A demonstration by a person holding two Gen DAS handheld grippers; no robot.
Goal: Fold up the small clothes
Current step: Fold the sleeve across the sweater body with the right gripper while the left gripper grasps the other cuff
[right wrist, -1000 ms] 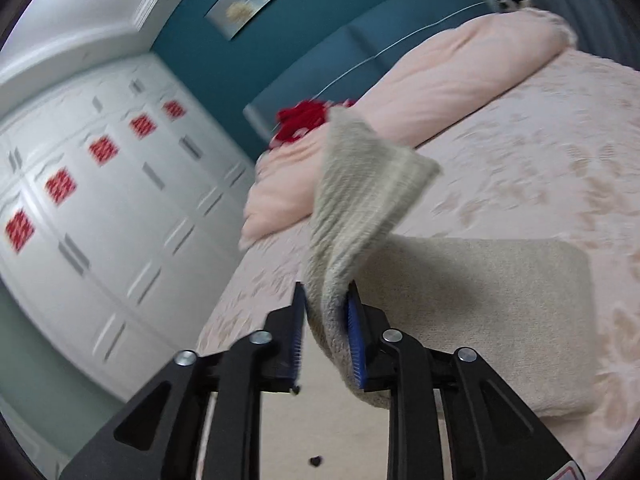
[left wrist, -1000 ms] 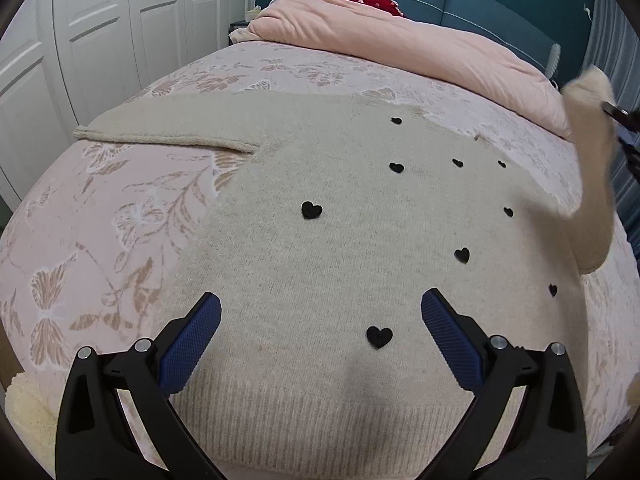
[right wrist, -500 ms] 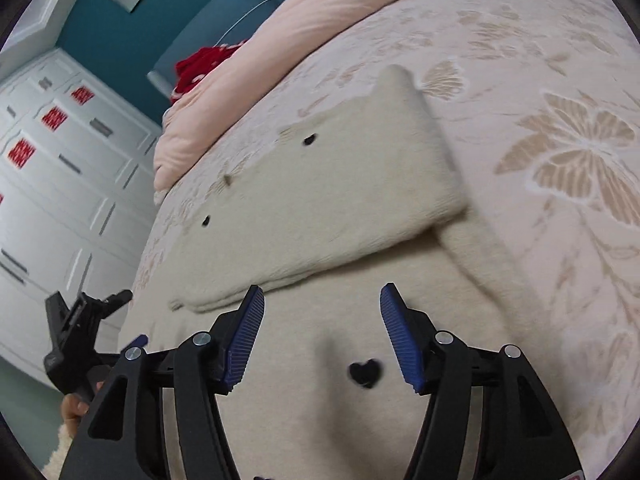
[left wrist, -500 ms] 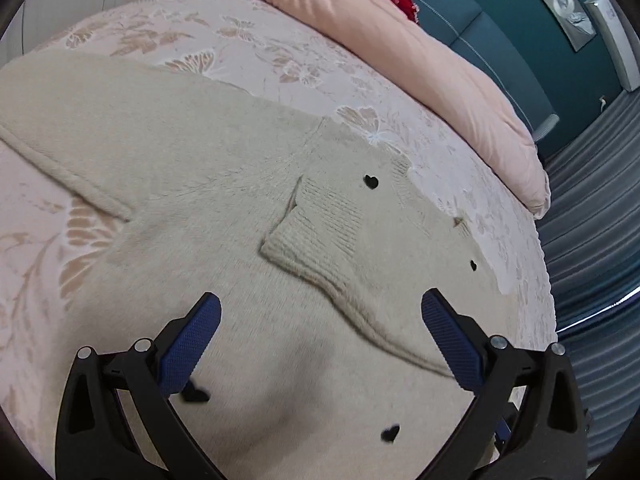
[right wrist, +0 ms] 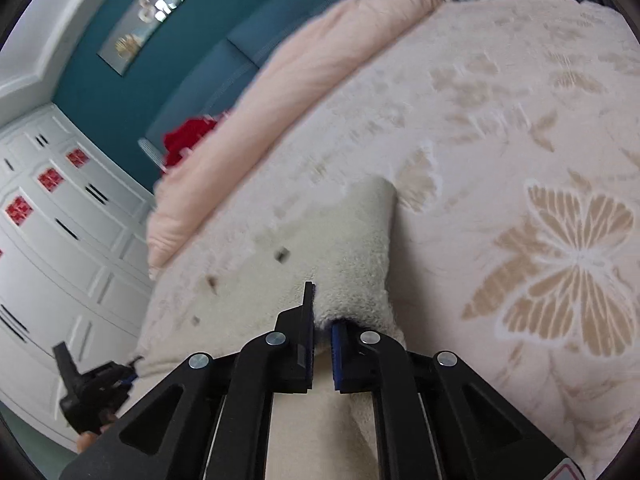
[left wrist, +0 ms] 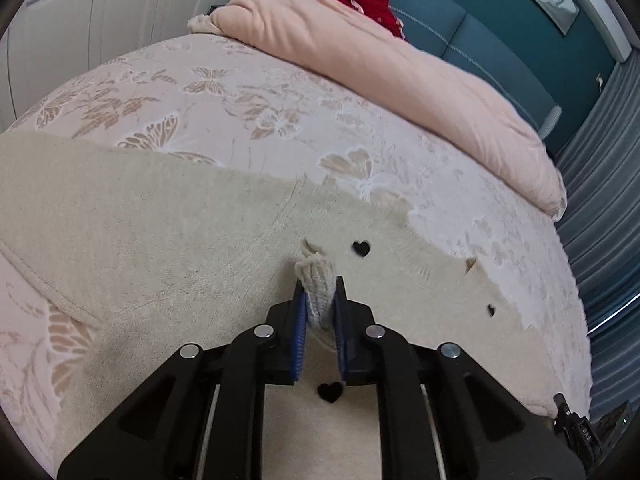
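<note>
Your left gripper [left wrist: 319,305] is pinching the ribbed cuff [left wrist: 316,280] of the beige sweater [left wrist: 168,240], which is lying spread across the floral bedspread [left wrist: 280,120] through the frame's middle. Your right gripper [right wrist: 322,332] is clamping a fold of the same sweater [right wrist: 352,256] at lower centre, jaws pressed nearly together on the knit.
</note>
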